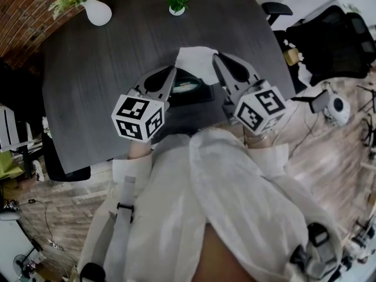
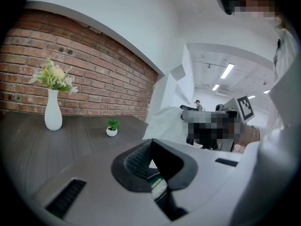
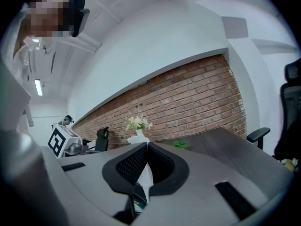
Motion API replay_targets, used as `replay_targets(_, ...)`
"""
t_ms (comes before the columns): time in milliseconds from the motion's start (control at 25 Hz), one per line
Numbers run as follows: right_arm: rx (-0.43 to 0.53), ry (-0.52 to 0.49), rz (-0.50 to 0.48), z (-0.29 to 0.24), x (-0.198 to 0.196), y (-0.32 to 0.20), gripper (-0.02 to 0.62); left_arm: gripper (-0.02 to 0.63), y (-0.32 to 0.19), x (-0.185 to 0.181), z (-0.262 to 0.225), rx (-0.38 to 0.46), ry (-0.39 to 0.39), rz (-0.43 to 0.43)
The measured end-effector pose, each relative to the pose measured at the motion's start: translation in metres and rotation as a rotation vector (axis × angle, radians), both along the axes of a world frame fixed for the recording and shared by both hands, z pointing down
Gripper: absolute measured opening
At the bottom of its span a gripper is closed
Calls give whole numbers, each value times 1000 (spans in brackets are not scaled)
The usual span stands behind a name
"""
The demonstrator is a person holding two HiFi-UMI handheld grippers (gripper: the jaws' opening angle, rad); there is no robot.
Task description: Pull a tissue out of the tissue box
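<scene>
A dark tissue box (image 1: 197, 91) lies near the front edge of the dark table (image 1: 106, 87). A white tissue (image 1: 197, 60) stands up out of it. My right gripper (image 1: 215, 56) is shut at the tissue's right edge. In the right gripper view a white strip of tissue (image 3: 143, 173) runs between the closed jaws of the right gripper (image 3: 147, 144). My left gripper (image 1: 174, 69) is shut just left of the tissue, over the box's left end, with nothing between its pads. In the left gripper view the tissue (image 2: 164, 121) rises beyond the left gripper (image 2: 151, 140), and the box (image 2: 159, 185) shows below.
A white vase of flowers (image 1: 97, 10) and a small potted plant (image 1: 177, 4) stand at the table's far side. Black office chairs (image 1: 335, 40) are to the right of the table, and a brick wall (image 2: 84, 74) runs behind it.
</scene>
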State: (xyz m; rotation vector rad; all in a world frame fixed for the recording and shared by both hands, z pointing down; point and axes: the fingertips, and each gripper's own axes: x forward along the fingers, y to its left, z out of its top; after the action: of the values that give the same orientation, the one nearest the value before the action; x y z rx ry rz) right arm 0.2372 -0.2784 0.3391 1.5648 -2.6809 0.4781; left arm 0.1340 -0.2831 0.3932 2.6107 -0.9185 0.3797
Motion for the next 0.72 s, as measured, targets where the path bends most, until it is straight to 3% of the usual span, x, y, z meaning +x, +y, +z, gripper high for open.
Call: replay_targets(720, -16, 7, -25, 3, -10, -2, 8, 5, 0, -5, 0, -7, 1, -6)
